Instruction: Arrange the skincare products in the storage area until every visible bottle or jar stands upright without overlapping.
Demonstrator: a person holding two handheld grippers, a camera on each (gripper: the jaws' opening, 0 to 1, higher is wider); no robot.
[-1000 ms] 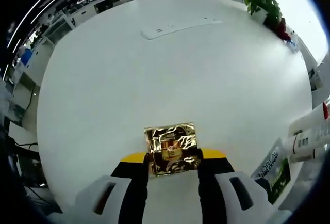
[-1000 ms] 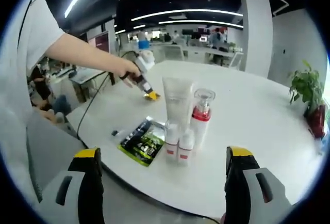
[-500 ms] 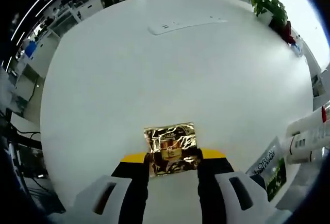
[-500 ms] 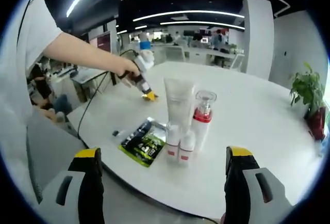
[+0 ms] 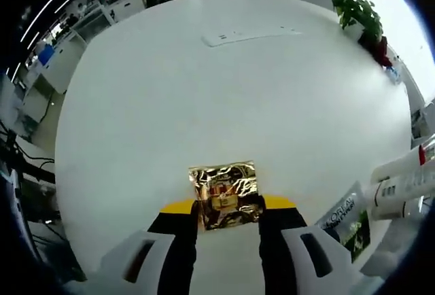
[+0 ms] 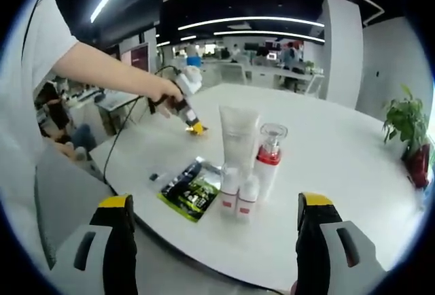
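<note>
My left gripper (image 5: pixel 226 208) is shut on a crinkled gold foil sachet (image 5: pixel 224 192), held just above the white round table (image 5: pixel 204 98). In the right gripper view that same gripper (image 6: pixel 192 125) shows in a person's hand (image 6: pixel 160 92) at the table's far left. A white tube (image 6: pixel 238 136), a clear-capped pump bottle with a red collar (image 6: pixel 269 153) and two small white bottles (image 6: pixel 236 196) stand upright together near the table's front edge. A green-and-black sachet (image 6: pixel 190 192) lies flat to their left. My right gripper (image 6: pixel 212 223) is open, held back off the table's edge.
A white power strip (image 5: pixel 248 35) lies at the table's far side. A potted plant (image 5: pixel 359 13) stands beyond the table. The bottles (image 5: pixel 401 183) and the green sachet (image 5: pixel 350 217) appear at the right rim of the left gripper view. Office desks fill the background.
The left view has drifted slightly, so the table and plant sit a little differently; the gold sachet stays gripped. The right view has barely shifted.
</note>
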